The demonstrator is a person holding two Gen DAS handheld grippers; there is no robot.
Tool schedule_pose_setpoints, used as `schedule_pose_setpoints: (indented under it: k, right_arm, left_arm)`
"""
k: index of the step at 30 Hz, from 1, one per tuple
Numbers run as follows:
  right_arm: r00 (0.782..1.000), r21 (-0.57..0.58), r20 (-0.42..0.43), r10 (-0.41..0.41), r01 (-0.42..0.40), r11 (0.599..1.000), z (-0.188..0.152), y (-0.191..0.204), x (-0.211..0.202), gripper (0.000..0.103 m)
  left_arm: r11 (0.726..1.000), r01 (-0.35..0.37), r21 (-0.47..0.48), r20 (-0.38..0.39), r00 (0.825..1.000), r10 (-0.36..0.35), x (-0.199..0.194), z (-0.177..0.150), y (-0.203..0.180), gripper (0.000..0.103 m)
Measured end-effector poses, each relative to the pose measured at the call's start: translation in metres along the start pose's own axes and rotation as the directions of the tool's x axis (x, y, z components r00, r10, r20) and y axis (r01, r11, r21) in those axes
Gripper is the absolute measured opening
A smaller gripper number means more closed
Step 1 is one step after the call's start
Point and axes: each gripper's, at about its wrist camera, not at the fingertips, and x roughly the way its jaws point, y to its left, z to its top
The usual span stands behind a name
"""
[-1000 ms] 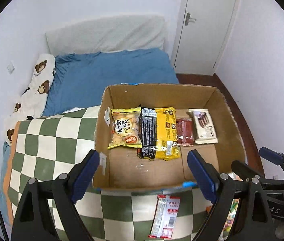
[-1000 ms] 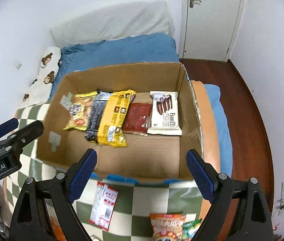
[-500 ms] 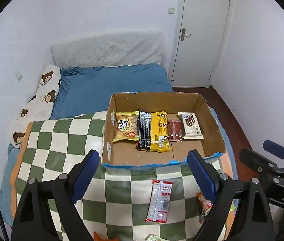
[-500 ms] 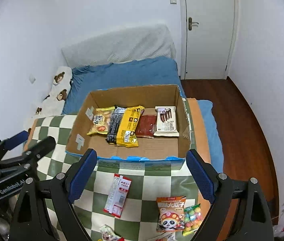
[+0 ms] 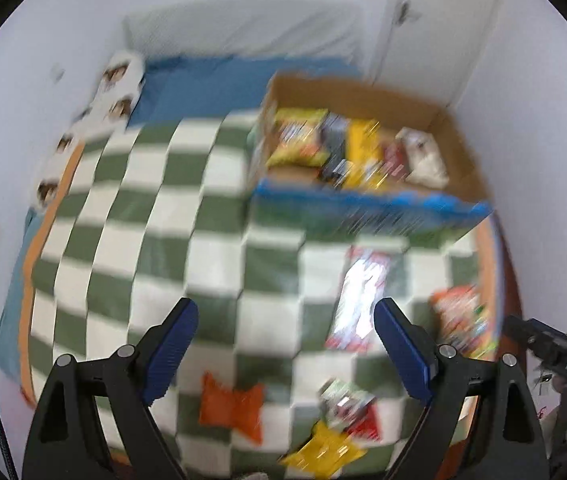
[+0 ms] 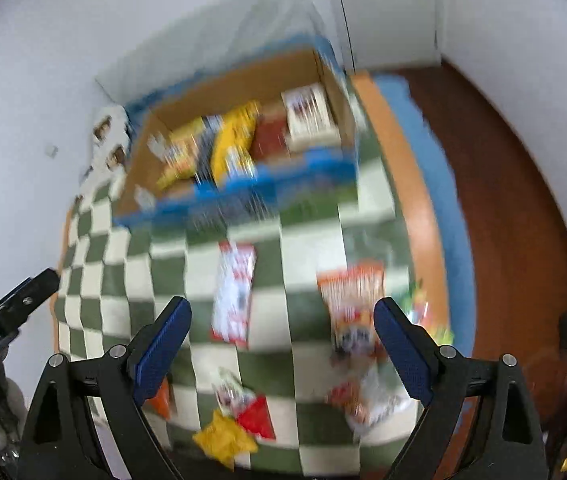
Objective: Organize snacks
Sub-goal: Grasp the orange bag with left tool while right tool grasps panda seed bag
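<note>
Both views are smearing with blur, so labels are not readable. At the far left, a bear-print pillow [image 5: 117,80] is lying along the wall beside a blue sheet [image 5: 211,84]. The left gripper [image 5: 285,350] is hanging over the green-and-white checked blanket [image 5: 155,216] with its blue pads spread wide and nothing sitting between them. Below it, an orange packet [image 5: 229,406] is lying on the blanket, and just to its right a small cluster, a yellow packet [image 5: 323,452] with a red-and-white one touching it, is resting near the blanket's near edge. Further right, a long silver-and-red packet [image 5: 359,296] is lying lengthwise just in front of the cardboard box [image 5: 363,94], whose near rim is showing blue tape. Inside the box, snack packs are sitting side by side in a row: yellow, dark, yellow, red, white. In the right wrist view, the right gripper [image 6: 281,346] is pointing down at the same blanket, its jaws opening and holding nothing; an orange panda-print bag [image 6: 353,308] is lying just inside the right pad, with a colourful candy bag [image 6: 429,316] beside it near the blanket's edge. Beyond that, a brown wooden floor [image 6: 523,220] is showing.
</note>
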Motion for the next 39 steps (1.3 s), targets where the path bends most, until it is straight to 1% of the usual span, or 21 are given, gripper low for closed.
schedule_pose_setpoints:
  k: [2,4,5,8,9,11,13,14,16,17,18,19,20,24,28,32,35,36,37,38,39]
  right_arm:
    - [0.998,0.024,-0.056,0.002,0.000,1.000,-0.014,-0.007,0.020,0.095]
    - [0.994,0.044,-0.107,-0.005,0.010,0.999,-0.028,-0.015,0.040,0.095]
    - [0.992,0.050,-0.127,-0.010,0.017,0.999,-0.033,-0.018,0.049,0.095]
    - [0.987,0.053,-0.156,-0.024,0.033,0.998,-0.037,-0.023,0.066,0.095]
    - [0.986,0.050,-0.162,-0.030,0.038,0.998,-0.038,-0.023,0.069,0.095]
    - [0.985,0.044,-0.168,-0.037,0.045,0.998,-0.038,-0.022,0.075,0.095]
    - [0.984,0.030,-0.174,-0.048,0.054,0.998,-0.035,-0.019,0.080,0.095]
    - [0.983,0.025,-0.179,-0.049,0.054,0.998,-0.033,-0.018,0.082,0.095]
    - [0.981,0.018,-0.184,-0.056,0.061,0.998,-0.031,-0.016,0.087,0.095]
    - [0.981,0.015,-0.184,-0.063,0.067,0.998,-0.029,-0.016,0.088,0.095]
    - [0.981,0.013,-0.182,-0.071,0.074,0.997,-0.027,-0.015,0.090,0.095]
    - [0.981,0.013,-0.180,-0.076,0.079,0.997,-0.025,-0.016,0.091,0.095]
    - [0.980,0.018,-0.179,-0.082,0.086,0.996,-0.023,-0.018,0.092,0.095]
    - [0.979,0.023,-0.174,-0.106,0.112,0.993,-0.013,-0.028,0.094,0.095]
    - [0.976,0.027,-0.161,-0.145,0.151,0.988,0.004,-0.043,0.097,0.095]
    - [0.965,-0.007,-0.192,-0.180,0.182,0.983,0.024,-0.053,0.120,0.095]
    - [0.951,-0.043,-0.241,-0.195,0.190,0.981,0.031,-0.055,0.144,0.095]
    - [0.942,-0.047,-0.272,-0.198,0.193,0.980,0.031,-0.056,0.155,0.095]
    - [0.934,-0.060,-0.283,-0.217,0.209,0.976,0.030,-0.055,0.161,0.095]
    - [0.925,-0.090,-0.288,-0.248,0.231,0.969,0.028,-0.051,0.167,0.095]
    - [0.924,-0.103,-0.288,-0.252,0.232,0.967,0.027,-0.047,0.169,0.092]
  left_arm:
    - [0.999,-0.028,-0.028,-0.098,0.995,0.025,0.023,-0.020,0.017,0.090]
    - [0.998,-0.049,-0.045,-0.166,0.985,0.041,0.040,-0.038,0.031,0.090]
    - [0.997,-0.066,-0.050,-0.211,0.976,0.054,0.053,-0.049,0.039,0.090]
    - [0.994,-0.082,-0.077,-0.318,0.947,0.054,0.080,-0.075,0.054,0.090]
    - [0.992,-0.084,-0.090,-0.361,0.931,0.046,0.091,-0.084,0.060,0.090]
    - [0.989,-0.096,-0.111,-0.400,0.915,0.044,0.105,-0.098,0.068,0.090]
    - [0.989,-0.099,-0.109,-0.438,0.898,0.042,0.122,-0.110,0.070,0.090]
    - [0.990,-0.090,-0.112,-0.456,0.890,0.029,0.131,-0.115,0.070,0.090]
    - [0.991,-0.066,-0.120,-0.477,0.879,0.001,0.146,-0.121,0.069,0.090]
    - [0.990,-0.055,-0.126,-0.481,0.877,-0.012,0.153,-0.122,0.068,0.090]
    - [0.990,-0.036,-0.135,-0.474,0.880,-0.032,0.157,-0.122,0.068,0.088]
    - [0.989,-0.024,-0.146,-0.456,0.889,-0.046,0.160,-0.122,0.067,0.071]
    - [0.989,-0.038,-0.142,-0.445,0.895,-0.029,0.163,-0.121,0.066,0.068]
    - [0.993,-0.023,-0.118,-0.413,0.910,-0.028,0.164,-0.111,0.052,0.065]
    - [0.996,0.001,-0.092,-0.371,0.928,-0.035,0.163,-0.088,0.027,0.064]
    - [0.997,0.023,-0.073,-0.335,0.941,-0.047,0.164,-0.063,0.001,0.064]
    - [0.998,0.026,-0.051,-0.330,0.943,-0.041,0.171,-0.048,-0.015,0.065]
    - [0.999,0.027,-0.043,-0.335,0.941,-0.040,0.175,-0.047,-0.018,0.065]
    - [0.999,0.029,-0.041,-0.343,0.938,-0.042,0.177,-0.047,-0.021,0.067]
    - [0.999,0.033,-0.038,-0.355,0.934,-0.045,0.181,-0.047,-0.022,0.067]
    - [0.999,0.039,-0.037,-0.365,0.930,-0.050,0.184,-0.048,-0.021,0.068]
